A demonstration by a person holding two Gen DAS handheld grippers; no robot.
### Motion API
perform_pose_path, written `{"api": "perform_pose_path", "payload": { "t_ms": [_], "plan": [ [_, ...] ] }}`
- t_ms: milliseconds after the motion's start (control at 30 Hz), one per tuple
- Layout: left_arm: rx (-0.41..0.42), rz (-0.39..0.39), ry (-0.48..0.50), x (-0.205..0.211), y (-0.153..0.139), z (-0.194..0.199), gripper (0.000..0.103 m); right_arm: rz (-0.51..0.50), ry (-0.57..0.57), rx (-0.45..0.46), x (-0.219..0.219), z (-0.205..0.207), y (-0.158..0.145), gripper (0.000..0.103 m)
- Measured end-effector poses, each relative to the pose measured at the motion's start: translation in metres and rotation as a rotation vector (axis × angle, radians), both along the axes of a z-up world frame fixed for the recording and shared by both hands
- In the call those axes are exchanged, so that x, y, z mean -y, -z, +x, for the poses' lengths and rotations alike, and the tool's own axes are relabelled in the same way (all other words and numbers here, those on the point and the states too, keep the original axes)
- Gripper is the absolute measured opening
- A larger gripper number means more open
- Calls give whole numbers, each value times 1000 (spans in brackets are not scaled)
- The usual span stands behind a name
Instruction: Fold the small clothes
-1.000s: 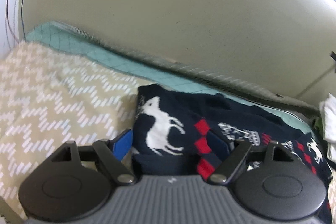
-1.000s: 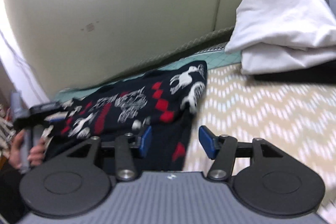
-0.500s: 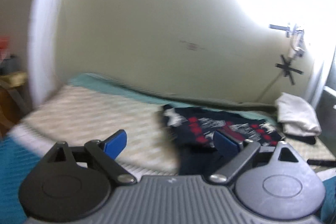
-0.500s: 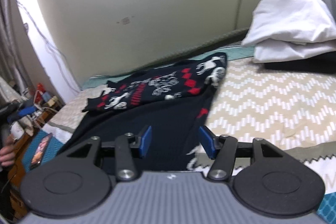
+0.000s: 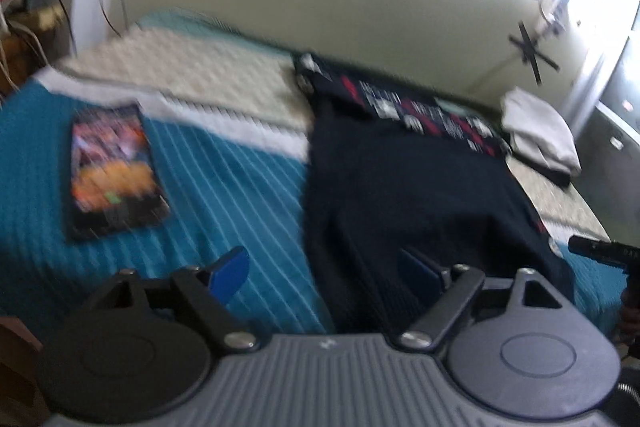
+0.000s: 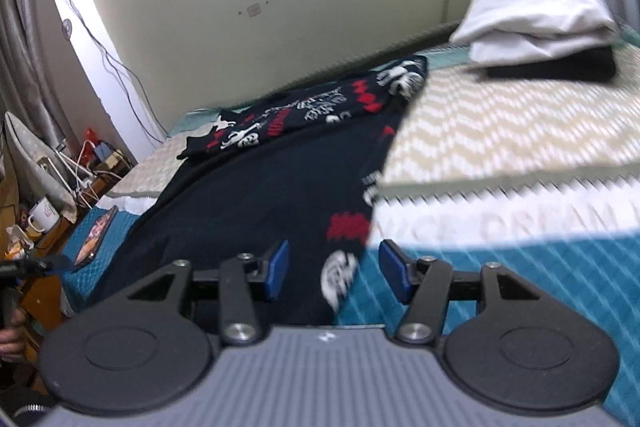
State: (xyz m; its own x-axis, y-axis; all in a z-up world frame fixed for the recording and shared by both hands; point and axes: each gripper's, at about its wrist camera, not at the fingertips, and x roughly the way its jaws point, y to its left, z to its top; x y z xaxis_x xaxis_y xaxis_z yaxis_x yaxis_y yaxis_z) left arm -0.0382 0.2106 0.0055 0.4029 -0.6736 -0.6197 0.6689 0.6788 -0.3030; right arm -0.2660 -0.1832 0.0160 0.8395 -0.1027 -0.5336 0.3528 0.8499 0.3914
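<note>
Motion blur, perhaps window glare

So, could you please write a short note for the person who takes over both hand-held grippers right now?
Left hand-held gripper: jaws closing, nothing pressed between them; it sits at the near left edge of the navy sweater.
Right hand-held gripper: open, holding nothing, over the sweater's near right edge.
Sweater: spread on the bed, its far patterned part folded toward us.
White folded clothes: stacked on a dark item at the far right.
Phone: on the blue blanket, left of the sweater.
Done: apparently one fold at the far end.
Left: probably the remaining folds.
</note>
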Motion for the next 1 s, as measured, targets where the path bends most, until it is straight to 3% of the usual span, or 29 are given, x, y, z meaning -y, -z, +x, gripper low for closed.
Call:
{"api": "perform_pose_path", "payload": {
  "t_ms": [133, 267, 300, 333, 367, 400, 433, 600, 667, 800, 867, 933, 1000],
  "plan": [
    [-82, -5, 30, 2, 19, -7, 81, 73, 1, 0, -13, -24, 10, 54],
    [-69, -7, 44, 8, 23, -18, 81, 90, -42, 4, -32, -19, 22, 54],
    [-63, -7, 40, 10, 23, -20, 71, 74, -41, 13, -36, -16, 23, 53],
    [-59, -1, 42, 13, 23, -22, 43, 67, -43, 14, -38, -11, 23, 43],
    [-52, 23, 38, 16, 22, -23, 32, 69, -47, 13, -39, -7, 24, 9],
    [-37, 56, 24, 18, 21, -24, 9, 63, -46, 8, -41, -4, 23, 6],
    [-43, 72, 31, 17, 18, -24, 7, 44, -44, 12, -42, -4, 18, 5],
    [-13, 35, 55, -9, -10, -32, 7, -120, 3, 25, -31, -51, -31, 0],
    [-49, 39, 72, -8, -7, -31, 7, -173, 13, -31, -27, -60, -36, 0],
    [-90, 144, 71, 6, 15, -28, 10, -240, -12, -211, -26, -50, -13, 0],
    [-113, 149, 65, 5, 19, -26, 20, -233, 4, -234, -18, -52, -4, 0],
    [-88, 120, 46, -1, 11, -24, 39, -189, 38, -176, -4, -55, -10, 0],
    [-53, 73, 15, -7, -3, -16, 48, -137, 58, -91, 8, -54, -20, 5]
  ]
}}
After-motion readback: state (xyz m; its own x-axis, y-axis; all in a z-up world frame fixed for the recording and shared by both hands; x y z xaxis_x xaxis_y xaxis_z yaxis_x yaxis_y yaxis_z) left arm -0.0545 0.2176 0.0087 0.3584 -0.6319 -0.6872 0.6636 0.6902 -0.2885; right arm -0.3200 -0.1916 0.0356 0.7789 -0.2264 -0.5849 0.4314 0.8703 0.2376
